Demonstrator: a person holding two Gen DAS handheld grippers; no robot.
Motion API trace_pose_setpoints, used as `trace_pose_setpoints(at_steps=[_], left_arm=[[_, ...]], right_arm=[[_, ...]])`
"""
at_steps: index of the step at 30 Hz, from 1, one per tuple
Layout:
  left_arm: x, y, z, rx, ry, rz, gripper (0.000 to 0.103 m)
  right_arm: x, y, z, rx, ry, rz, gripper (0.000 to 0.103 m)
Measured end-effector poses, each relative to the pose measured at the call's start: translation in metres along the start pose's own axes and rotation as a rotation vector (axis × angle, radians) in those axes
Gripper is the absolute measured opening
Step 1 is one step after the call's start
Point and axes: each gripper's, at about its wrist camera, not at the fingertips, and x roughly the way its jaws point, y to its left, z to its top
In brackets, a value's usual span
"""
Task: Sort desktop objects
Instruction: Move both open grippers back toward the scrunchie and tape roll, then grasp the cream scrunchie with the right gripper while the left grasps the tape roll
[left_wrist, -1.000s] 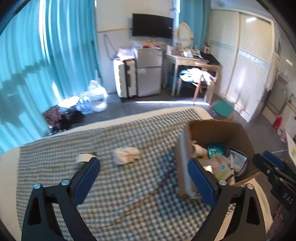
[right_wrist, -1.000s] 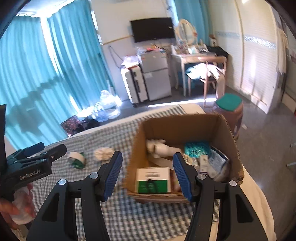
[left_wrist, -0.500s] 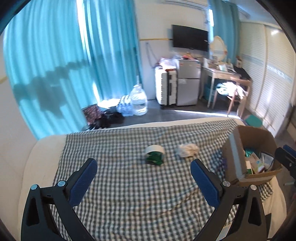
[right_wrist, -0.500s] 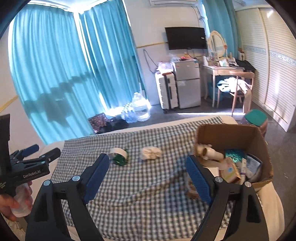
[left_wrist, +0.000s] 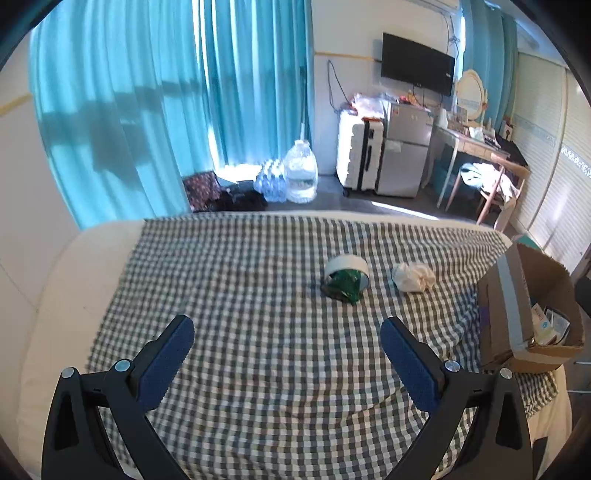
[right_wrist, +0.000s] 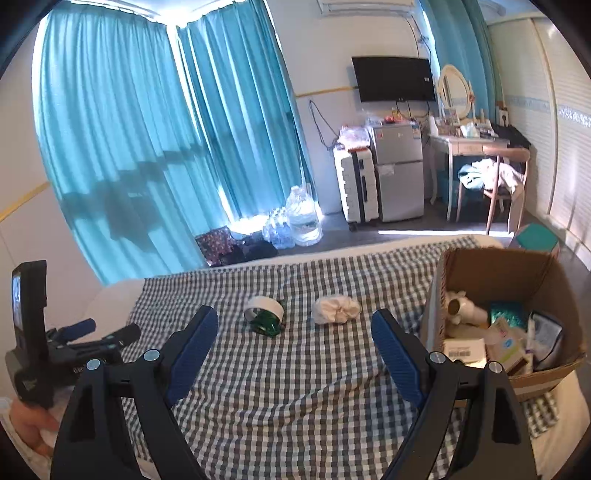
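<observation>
Both grippers are held wide apart over the checked cloth (left_wrist: 236, 280), nothing between them: the left gripper (left_wrist: 287, 338), and the right gripper (right_wrist: 294, 334), whose jaws have just been opening. A tape roll (right_wrist: 264, 314) and a crumpled tissue (right_wrist: 335, 309) are seen mid-frame; the cardboard box (right_wrist: 498, 273) is at right.

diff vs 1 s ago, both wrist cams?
Both grippers pulled back from the box toward the left of the cloth. The right gripper has just been opening wider, nothing between its jaws. The left gripper is open and empty, as before. Tape roll, white wad and box stayed put.
</observation>
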Motion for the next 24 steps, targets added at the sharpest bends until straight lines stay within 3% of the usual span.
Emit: trace_pose_setpoints(at_steps=[7,13,24], left_arm=[[0.06,-0.031,0.001,0.004,0.062,-0.061,0.103],[0.135,-0.059,0.021,-0.022,0.089,-0.104,0.103],[0.255,-0.095,0.033,-0.012,0.167,-0.121,0.103]], right_arm=[[0.058,-0.007,-0.015,-0.006,0.089,-0.038,0.085],[0.111,-0.022,-0.024,-0.001,0.145,-0.09,0.085],[0.236,-0.054,-0.034,0.027,0.258,-0.128,0.085]])
